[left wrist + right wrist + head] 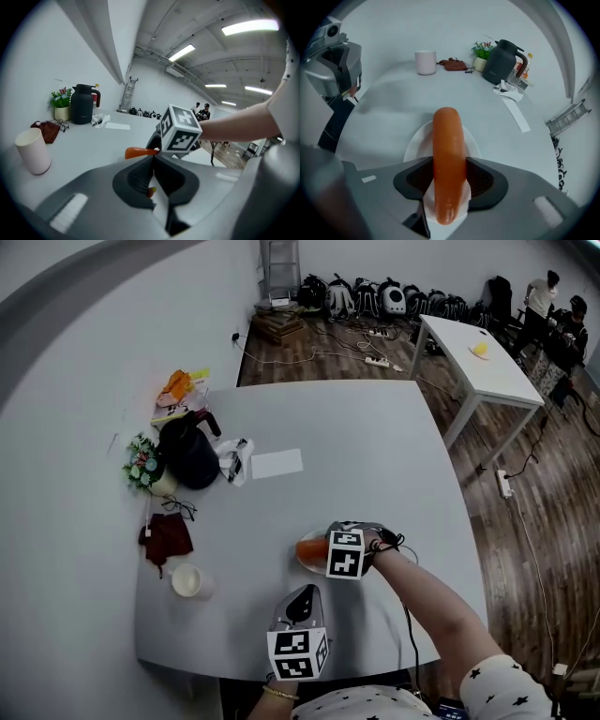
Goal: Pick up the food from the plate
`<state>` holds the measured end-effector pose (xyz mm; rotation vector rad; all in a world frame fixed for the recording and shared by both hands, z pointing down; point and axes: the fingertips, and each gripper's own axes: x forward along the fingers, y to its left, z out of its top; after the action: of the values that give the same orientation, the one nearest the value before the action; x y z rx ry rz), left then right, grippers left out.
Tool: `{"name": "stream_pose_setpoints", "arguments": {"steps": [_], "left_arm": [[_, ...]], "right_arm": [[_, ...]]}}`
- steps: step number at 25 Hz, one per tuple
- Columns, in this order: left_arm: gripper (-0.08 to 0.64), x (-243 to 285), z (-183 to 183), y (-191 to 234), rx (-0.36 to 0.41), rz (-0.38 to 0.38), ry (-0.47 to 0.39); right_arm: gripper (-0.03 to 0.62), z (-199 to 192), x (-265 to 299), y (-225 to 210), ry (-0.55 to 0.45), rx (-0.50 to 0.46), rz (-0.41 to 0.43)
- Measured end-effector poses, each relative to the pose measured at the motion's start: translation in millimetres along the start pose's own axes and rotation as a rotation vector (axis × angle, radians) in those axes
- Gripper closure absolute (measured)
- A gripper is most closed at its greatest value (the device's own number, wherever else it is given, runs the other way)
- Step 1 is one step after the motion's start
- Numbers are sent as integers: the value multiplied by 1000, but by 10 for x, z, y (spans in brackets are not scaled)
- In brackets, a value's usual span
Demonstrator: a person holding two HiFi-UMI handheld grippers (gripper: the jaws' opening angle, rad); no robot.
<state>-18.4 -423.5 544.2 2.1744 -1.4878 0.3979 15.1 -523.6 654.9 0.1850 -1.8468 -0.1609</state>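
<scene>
Fingers point(414, 180) of right gripper point(449, 171) straddle sausage point(447, 133), wide apart.

No legible text or labels

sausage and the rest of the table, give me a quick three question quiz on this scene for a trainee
1. True or false: the sausage lies between the jaws of the right hand-held gripper, over the plate.
2. What stands right beside the black jug? A. a potted plant B. a laptop C. a frying pan
3. Fill in: the cup is ___ (upright or tipped over).

Key: 1 true; 2 A; 3 upright
</scene>
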Motion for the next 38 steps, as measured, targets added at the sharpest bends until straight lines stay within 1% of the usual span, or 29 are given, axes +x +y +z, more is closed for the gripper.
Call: {"name": "stream_pose_setpoints", "arguments": {"steps": [3,4,6,8,11,13,15,17,21,23,30,38], "left_arm": [[552,-51,18,2,2,-1,-4],[552,-76,23,6,4,-2,-7],[552,-133,29,5,9,-9,-11],[552,-208,25,-20,12,-23,-14],[552,-370,15,-40,17,-37,-24],[552,-461,-2,-50,25,-40,-30],[552,-519,-5,-62,32,-50,-35],[552,-565,28,-68,47,-62,-44],[552,-664,119,-90,73,-79,-76],[552,-702,156,-111,77,-88,-84],[552,-798,134,-184,102,-119,-79],[552,-826,186,-191,100,-123,-96]], "right_arm": [[382,24,-76,72,-20,-32,-81],[382,40,-117,117,-39,-27,-105],[382,59,-244,201,-94,32,-158],[382,59,-435,277,-171,152,-226],[382,116,-777,417,-340,419,-298],[382,176,-1031,538,-474,607,-304],[382,251,-1293,674,-599,753,-296],[382,317,-1494,803,-683,846,-315],[382,355,-1680,1067,-785,988,-374],[382,358,-1722,1146,-808,1024,-392],[382,429,-1763,1283,-814,1052,-393],[382,498,-1840,1280,-829,1031,-411]]}}
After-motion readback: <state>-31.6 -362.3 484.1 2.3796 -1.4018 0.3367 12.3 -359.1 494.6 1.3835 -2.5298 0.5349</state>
